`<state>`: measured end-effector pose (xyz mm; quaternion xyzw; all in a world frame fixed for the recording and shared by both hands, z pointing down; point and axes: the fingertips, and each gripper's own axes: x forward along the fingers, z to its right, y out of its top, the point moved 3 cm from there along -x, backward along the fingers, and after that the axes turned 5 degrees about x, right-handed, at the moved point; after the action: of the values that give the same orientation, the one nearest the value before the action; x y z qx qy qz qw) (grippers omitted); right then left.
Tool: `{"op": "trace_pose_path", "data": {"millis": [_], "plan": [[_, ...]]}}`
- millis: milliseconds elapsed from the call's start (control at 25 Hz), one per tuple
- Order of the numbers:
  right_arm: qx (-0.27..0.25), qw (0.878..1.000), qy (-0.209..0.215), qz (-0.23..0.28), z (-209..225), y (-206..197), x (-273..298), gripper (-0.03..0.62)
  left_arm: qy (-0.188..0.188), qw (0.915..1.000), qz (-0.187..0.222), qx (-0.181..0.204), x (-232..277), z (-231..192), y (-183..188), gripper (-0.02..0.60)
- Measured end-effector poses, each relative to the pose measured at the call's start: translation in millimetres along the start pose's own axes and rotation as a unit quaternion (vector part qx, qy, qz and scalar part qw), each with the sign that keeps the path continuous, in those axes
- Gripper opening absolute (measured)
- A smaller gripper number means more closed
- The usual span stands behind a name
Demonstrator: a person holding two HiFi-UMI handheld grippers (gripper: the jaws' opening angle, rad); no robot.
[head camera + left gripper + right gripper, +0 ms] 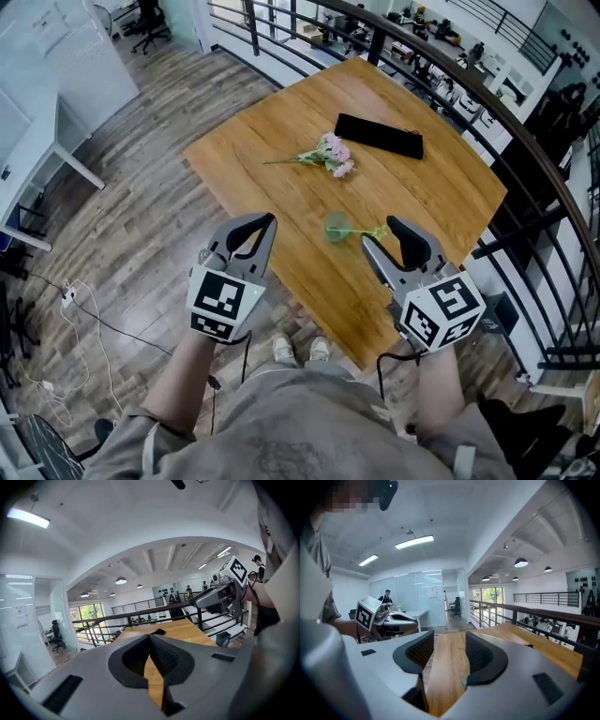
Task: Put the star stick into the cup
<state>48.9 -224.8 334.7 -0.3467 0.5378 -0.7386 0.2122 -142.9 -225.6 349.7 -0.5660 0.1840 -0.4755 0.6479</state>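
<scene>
A small translucent green cup point(335, 228) stands on the wooden table point(281, 122) near its front edge. A thin green stick point(368, 232) runs from the cup to the right and ends between the tips of my right gripper point(379, 231). I cannot make out its star end. The right gripper view shows that gripper point(450, 637) open, bare wood in the gap, and a green sliver point(464, 682) low beside the right jaw. My left gripper point(271, 218) hovers left of the cup over the table's edge. Its tips point(150, 635) meet with nothing between them.
A sprig of pink flowers point(330, 155) lies mid-table, and a flat black pouch point(380, 136) lies beyond it. A dark metal railing point(525, 141) runs close behind and to the right of the table. The table's near edge is just past my feet point(300, 349).
</scene>
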Motion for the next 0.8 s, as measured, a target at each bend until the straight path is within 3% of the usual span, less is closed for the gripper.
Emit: {"op": "trace_pose_path", "data": {"millis": [200,440,560,800], "plan": [[-0.027,0.998,0.010,0.051,-23,36,-25,0.185,0.013,0.9992,0.035,0.016,-22,-5,30,0.017],[-0.021,0.996,0.002,0.086,-34,47,-46,0.082,0.022,0.9982,0.053,0.018,-42,-3,43,0.017],[-0.030,0.996,0.001,0.081,-36,44,-48,0.037,0.025,0.9981,0.053,0.019,-48,0,42,0.017],[-0.048,0.996,0.005,0.071,-34,39,-51,0.031,0.025,0.9986,0.039,0.025,-48,12,36,0.017]]}}
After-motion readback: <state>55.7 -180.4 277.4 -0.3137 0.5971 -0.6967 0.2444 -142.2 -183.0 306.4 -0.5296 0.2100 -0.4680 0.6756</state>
